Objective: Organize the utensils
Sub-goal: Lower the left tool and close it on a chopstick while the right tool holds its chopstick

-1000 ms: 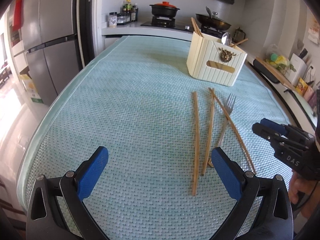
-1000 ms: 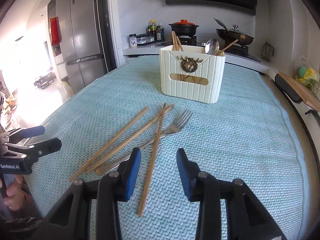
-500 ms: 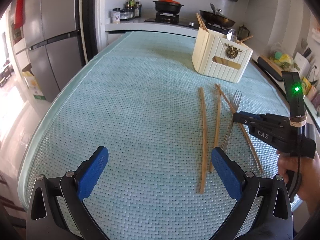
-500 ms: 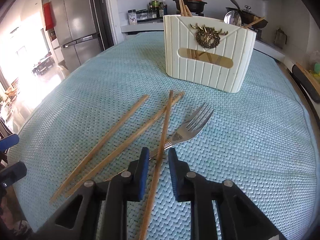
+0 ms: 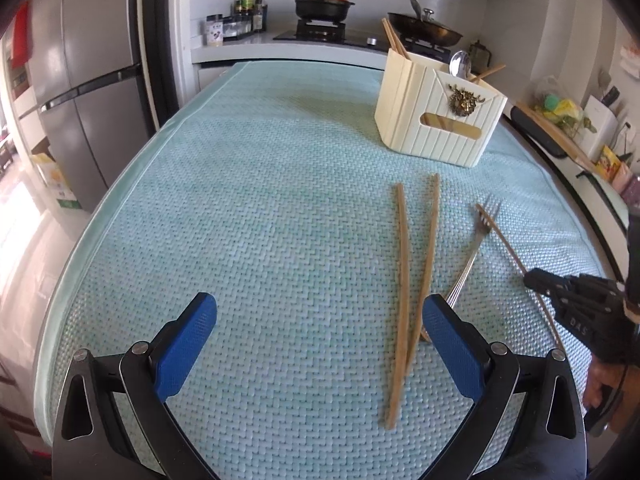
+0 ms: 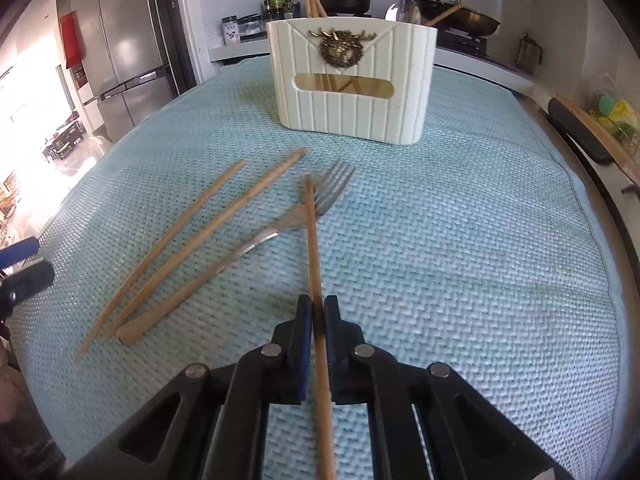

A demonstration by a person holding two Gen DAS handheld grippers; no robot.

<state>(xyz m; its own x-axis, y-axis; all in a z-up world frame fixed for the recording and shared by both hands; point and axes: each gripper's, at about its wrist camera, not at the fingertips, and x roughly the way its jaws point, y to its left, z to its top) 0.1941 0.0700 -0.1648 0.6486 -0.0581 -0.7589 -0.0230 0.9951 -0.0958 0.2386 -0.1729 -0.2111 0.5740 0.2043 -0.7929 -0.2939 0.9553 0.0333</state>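
Right wrist view: right gripper [image 6: 317,312] is clamped on one chopstick [image 6: 312,240], its tip crossing the fork [image 6: 288,222]; left gripper [image 5: 320,320] stands wide apart, holding nothing.

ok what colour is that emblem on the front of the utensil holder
Dark brassy gold, on the cream ribbed utensil holder; the emblem shows best in the right wrist view.

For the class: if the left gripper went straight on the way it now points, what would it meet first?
Probably the teal table mat: the left gripper tilts downward, open, with only bare mat between and ahead of its fingers. The two loose chopsticks lie just right of that line.
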